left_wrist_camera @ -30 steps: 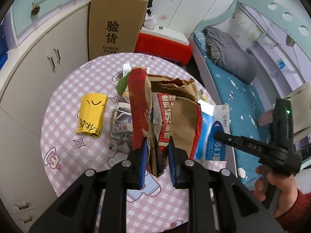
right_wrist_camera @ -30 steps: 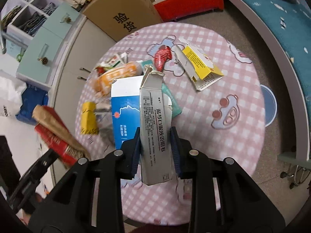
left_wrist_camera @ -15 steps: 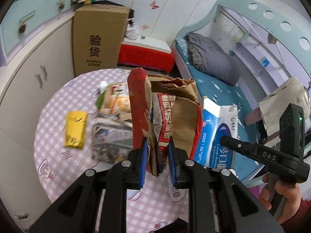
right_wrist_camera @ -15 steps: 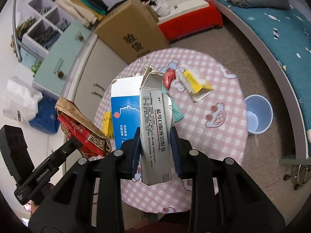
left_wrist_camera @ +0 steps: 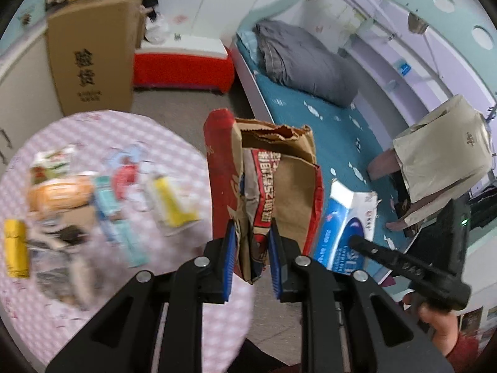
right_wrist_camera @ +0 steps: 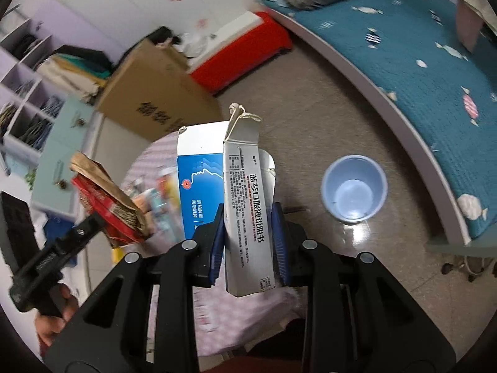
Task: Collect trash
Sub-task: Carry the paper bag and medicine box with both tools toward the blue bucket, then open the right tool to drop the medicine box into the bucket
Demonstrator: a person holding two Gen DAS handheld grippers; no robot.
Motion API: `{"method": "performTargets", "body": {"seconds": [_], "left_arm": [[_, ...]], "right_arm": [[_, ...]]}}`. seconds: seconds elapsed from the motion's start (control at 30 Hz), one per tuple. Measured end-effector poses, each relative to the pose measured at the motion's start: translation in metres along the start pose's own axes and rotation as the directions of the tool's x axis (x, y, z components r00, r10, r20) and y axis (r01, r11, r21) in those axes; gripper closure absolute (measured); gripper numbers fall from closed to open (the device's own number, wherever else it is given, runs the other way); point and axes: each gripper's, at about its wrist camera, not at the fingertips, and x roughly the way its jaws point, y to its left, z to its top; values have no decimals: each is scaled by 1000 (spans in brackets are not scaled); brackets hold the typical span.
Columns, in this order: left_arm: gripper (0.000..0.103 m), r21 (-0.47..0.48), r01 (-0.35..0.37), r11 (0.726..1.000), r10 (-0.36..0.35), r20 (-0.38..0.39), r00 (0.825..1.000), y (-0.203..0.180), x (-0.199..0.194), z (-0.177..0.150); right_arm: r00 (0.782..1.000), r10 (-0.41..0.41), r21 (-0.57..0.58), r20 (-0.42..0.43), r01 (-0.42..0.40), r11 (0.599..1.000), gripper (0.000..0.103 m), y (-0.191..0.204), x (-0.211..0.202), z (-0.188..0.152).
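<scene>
Now our right gripper [right_wrist_camera: 248,242] pinches the white box [right_wrist_camera: 248,217], standing tall, with the blue bin [right_wrist_camera: 354,189] on the floor just to its right. Our left gripper [left_wrist_camera: 251,255] pinches the paper bag [left_wrist_camera: 270,183], farther off. More trash lies on the worktop [left_wrist_camera: 40,317].

Black gripper [left_wrist_camera: 251,248] with blue pads [left_wrist_camera: 230,248], red sleeve [left_wrist_camera: 466,349].

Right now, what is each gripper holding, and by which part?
Left gripper pinches the crumpled brown-and-red paper bag near its bottom end. Right gripper clamps the flattened blue-and-white medicine box by its lower half.
</scene>
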Motion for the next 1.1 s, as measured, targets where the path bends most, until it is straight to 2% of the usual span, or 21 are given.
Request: {"method": "performTargets", "body": {"seconds": [0.07,0.17,0.33,0.4,0.43,0.57,0.87,1.1], "left_arm": [[84,4,12,1000,-12,-28,1000,-22,25,7],[84,23,-7,1000,9,-80,997,-56,71,17],[84,55,-44,998,52,-146,988,-84,118,23],[84,71,-68,995,79,-172,982,-91,135,24],[84,75,-77,994,90,-185,979,-94,142,25],[84,80,-101,992,116,-224,967,-101,164,27],[84,86,-105,991,125,-281,951,-116,195,30],[84,124,-92,988,127,-316,940,-136,212,30]], "right_arm": [[999,-14,18,-30,15,1000,75,-29,9,18],[995,-56,21,-83,58,998,75,-61,27,43],[986,-82,-11,-145,81,997,70,-86,58,70],[985,-74,-13,-156,73,997,36,-95,70,78],[985,-83,-13,-153,82,997,32,-101,76,83],[980,-107,-18,-168,106,994,32,-112,82,95],[989,-135,-80,-65,130,988,31,-112,47,108],[991,-129,-62,-27,127,990,30,-117,31,113]]}}
